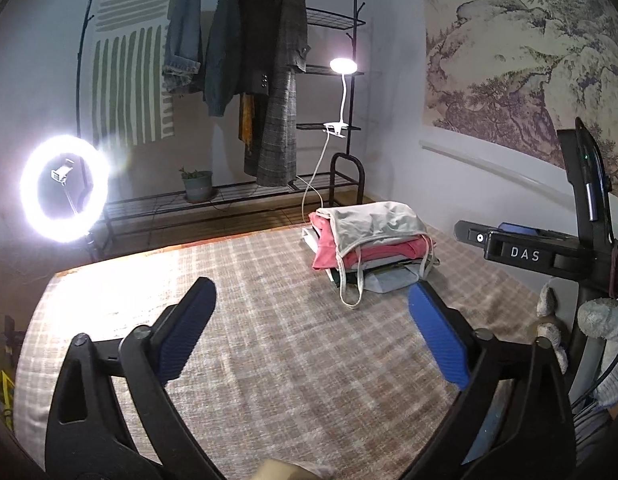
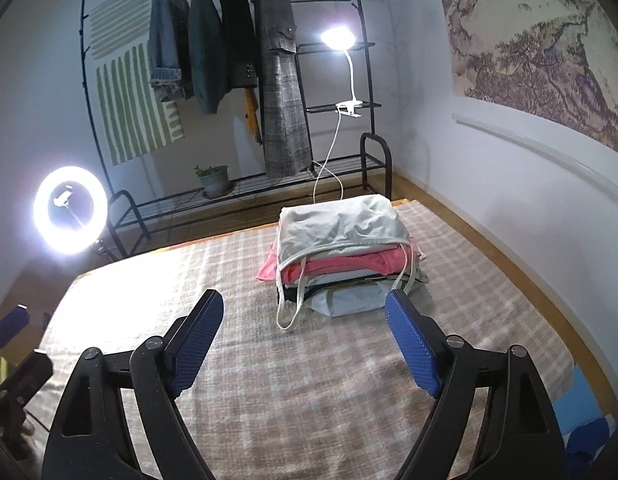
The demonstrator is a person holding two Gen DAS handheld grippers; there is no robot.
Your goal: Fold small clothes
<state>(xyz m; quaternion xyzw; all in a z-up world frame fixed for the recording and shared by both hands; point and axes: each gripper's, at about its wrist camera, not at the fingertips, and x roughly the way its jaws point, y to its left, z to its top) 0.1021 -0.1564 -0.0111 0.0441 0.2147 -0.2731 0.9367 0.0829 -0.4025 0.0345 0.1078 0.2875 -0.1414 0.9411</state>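
Stack [image 2: 341,252] of folded clothes parked at the far side of the table [image 2: 269,380] — out of the way. Both grippers, left [image 1: 313,332] and right [image 2: 305,344], jaws wide apart, holding nothing — ready for more.

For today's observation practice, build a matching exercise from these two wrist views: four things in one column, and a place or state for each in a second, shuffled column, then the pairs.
Things:
1. pale strappy top
2. pink garment
3. potted plant
4. clip lamp

Places or states:
A. on the rack's bottom shelf
B. lit, clamped to a rack shelf
C. top of the folded pile
D. second in the pile

Pairs: 1-C, 2-D, 3-A, 4-B
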